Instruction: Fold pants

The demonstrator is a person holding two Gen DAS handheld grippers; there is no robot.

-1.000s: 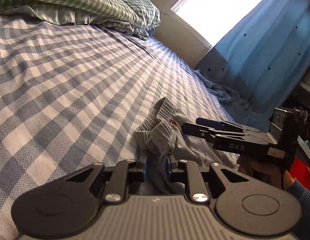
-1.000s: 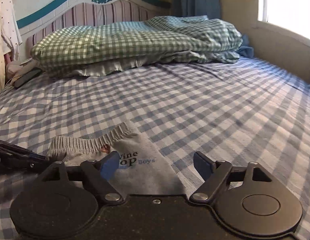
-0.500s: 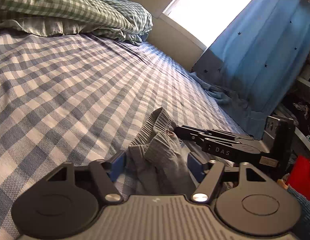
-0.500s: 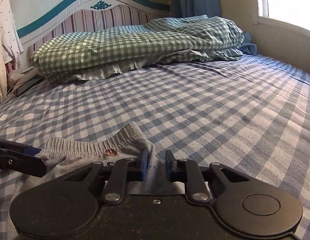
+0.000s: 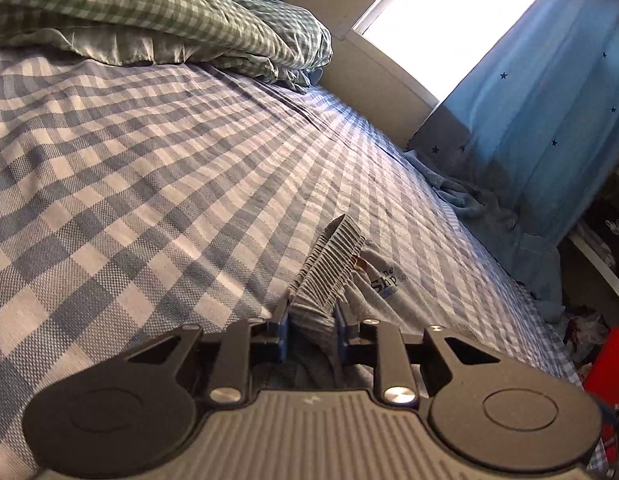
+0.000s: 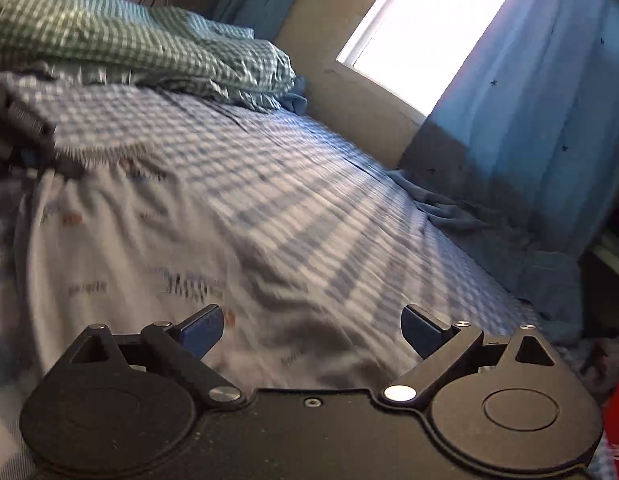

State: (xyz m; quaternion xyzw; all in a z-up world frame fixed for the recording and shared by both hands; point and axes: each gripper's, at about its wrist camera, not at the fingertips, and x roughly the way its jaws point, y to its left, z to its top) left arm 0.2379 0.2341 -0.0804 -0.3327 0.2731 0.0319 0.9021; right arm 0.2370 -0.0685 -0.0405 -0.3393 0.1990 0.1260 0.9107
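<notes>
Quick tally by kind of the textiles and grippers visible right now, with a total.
Grey pants, waistband pinched in the left gripper: 1
Blue-white checked sheet: 1
Green checked duvet: 1
Blue star curtain: 1
Grippers: 2, the left gripper and the right gripper, jaws wide and just opened, with nothing clamped
Total: 6

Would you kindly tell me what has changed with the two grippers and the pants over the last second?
The right gripper let go of the pants, its jaws have just opened wide, and it swung away toward the window side. The left gripper opened briefly, then its jaws closed again on the gathered waistband. The pants remain on the checked bed sheet.
</notes>
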